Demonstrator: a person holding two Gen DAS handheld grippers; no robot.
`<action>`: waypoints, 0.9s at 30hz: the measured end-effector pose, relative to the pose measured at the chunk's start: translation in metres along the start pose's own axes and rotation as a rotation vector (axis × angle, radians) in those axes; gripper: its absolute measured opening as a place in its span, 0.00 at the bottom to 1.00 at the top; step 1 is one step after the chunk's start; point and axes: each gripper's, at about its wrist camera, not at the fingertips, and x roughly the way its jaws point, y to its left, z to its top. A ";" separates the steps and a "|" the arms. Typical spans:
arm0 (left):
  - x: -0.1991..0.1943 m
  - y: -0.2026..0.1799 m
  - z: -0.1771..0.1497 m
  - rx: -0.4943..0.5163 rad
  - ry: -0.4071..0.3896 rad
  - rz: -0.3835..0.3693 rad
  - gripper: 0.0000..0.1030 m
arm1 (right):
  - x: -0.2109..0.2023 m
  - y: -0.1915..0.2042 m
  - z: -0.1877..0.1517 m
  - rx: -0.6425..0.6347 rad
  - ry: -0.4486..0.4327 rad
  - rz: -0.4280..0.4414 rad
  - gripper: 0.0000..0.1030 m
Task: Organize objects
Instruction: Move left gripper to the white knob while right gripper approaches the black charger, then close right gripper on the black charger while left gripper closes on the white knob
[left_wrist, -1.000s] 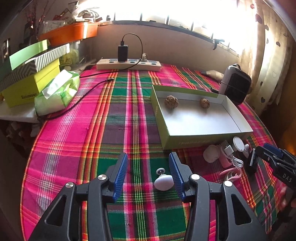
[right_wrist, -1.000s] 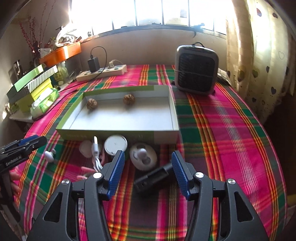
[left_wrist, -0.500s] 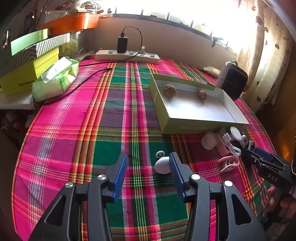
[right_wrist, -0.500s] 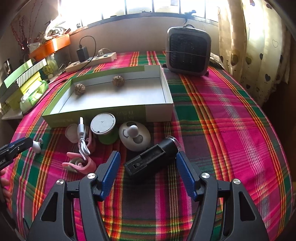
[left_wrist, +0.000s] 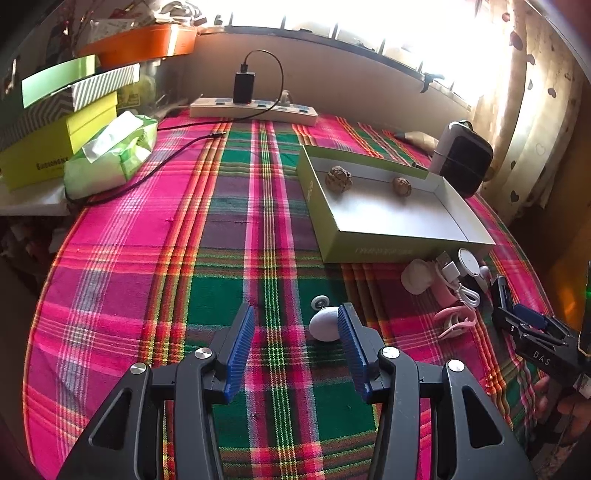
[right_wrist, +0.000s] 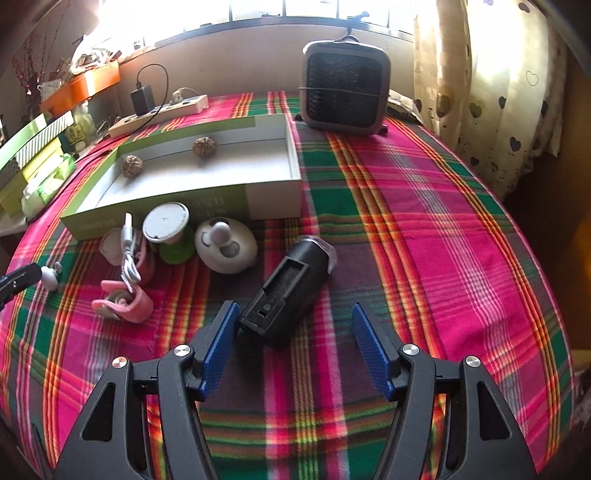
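A green-sided box (left_wrist: 373, 250) (right_wrist: 273, 201) lies open on the plaid tablecloth with two walnuts (left_wrist: 338, 178) (right_wrist: 204, 146) inside. My left gripper (left_wrist: 295, 341) is open; a small white egg-shaped object (left_wrist: 324, 324) lies just inside its right finger. My right gripper (right_wrist: 295, 343) is open, with the near end of a black cylindrical device (right_wrist: 290, 291) between its fingertips. Beside the box sit a white round case (right_wrist: 226, 245), a white-lidded green pot (right_wrist: 168, 232), a white cable (right_wrist: 129, 254) and a pink strap (right_wrist: 123, 301).
A small heater (right_wrist: 345, 92) stands behind the box at the right. A power strip (left_wrist: 255, 110) with a charger lies at the far edge. Stacked green boxes (left_wrist: 55, 122) and a tissue pack (left_wrist: 110, 155) are at the far left. A curtain (right_wrist: 491, 85) hangs at the right.
Both grippers have risen and pulled back from the objects. The black device has swung from lying crosswise to pointing away from my right gripper. Both grippers stay open.
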 end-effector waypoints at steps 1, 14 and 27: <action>0.000 0.000 0.000 0.002 -0.001 -0.003 0.44 | -0.001 -0.002 -0.001 0.003 0.002 -0.006 0.62; -0.012 0.002 0.000 -0.003 -0.022 -0.025 0.44 | 0.000 -0.011 -0.002 -0.006 0.000 0.010 0.62; -0.003 -0.004 -0.004 0.026 0.030 -0.061 0.44 | 0.007 -0.011 0.006 -0.025 -0.002 0.039 0.49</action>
